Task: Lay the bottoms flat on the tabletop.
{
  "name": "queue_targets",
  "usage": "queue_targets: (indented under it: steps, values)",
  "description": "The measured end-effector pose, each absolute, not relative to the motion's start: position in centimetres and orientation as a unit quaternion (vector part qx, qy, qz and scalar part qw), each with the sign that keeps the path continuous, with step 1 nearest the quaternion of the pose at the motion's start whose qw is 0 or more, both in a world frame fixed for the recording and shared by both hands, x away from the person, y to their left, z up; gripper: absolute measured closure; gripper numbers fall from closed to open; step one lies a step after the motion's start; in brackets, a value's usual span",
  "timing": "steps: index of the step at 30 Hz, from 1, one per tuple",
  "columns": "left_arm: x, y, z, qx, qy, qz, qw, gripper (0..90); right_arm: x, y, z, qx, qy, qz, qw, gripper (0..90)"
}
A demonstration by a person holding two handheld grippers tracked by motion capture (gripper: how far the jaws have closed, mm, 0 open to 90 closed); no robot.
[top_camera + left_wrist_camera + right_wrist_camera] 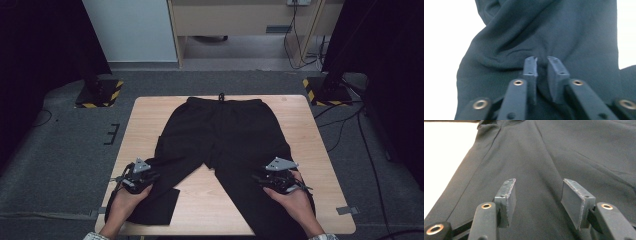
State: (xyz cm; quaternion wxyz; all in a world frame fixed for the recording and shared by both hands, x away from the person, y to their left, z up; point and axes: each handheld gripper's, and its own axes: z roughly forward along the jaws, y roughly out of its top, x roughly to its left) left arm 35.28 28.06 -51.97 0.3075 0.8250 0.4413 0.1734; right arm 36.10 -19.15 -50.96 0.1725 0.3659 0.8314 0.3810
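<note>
Item: black soft-fabric trousers (220, 135), lying flat on the light wooden square table (300, 130), waistband and drawstring at the far edge, both legs running toward you. The left leg's cuff end is lying loose near the front left corner; the right leg is running past the front edge.

Left gripper (141, 176): you are holding it low on the left leg, near the leg's outer edge. In the left gripper view (541, 60) its jaws are standing nearly together, with a small ridge of cloth rising between the pads and creases fanning away from it. Judged from this, you are pinching a fold of the leg rather than its whole width.

Right gripper (272, 180): you are resting it on the right leg at about the same level. In the right gripper view (537, 182) its jaws are standing well apart over smooth, flat cloth, pressing on nothing.

Step in hand, as judged: taking hold of both legs, probably to fold or lift them.

Handling notes:
- Be gathering a ridge between the right pads before closing.
- Be keeping both grips level with each other, so the legs rise evenly.
- Be checking the left pinch is catching both layers; a thin bite may be slipping.
</note>
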Motion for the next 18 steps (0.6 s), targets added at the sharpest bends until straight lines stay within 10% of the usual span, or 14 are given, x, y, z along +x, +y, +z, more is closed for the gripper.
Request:
queue_targets:
  steps: [18]
  values:
    - [27.0,27.3,-50.8,0.880,0.367,0.088,0.288,86.3,36.1,-19.2,-50.8,0.366,0.830,0.382,0.174,45.5]
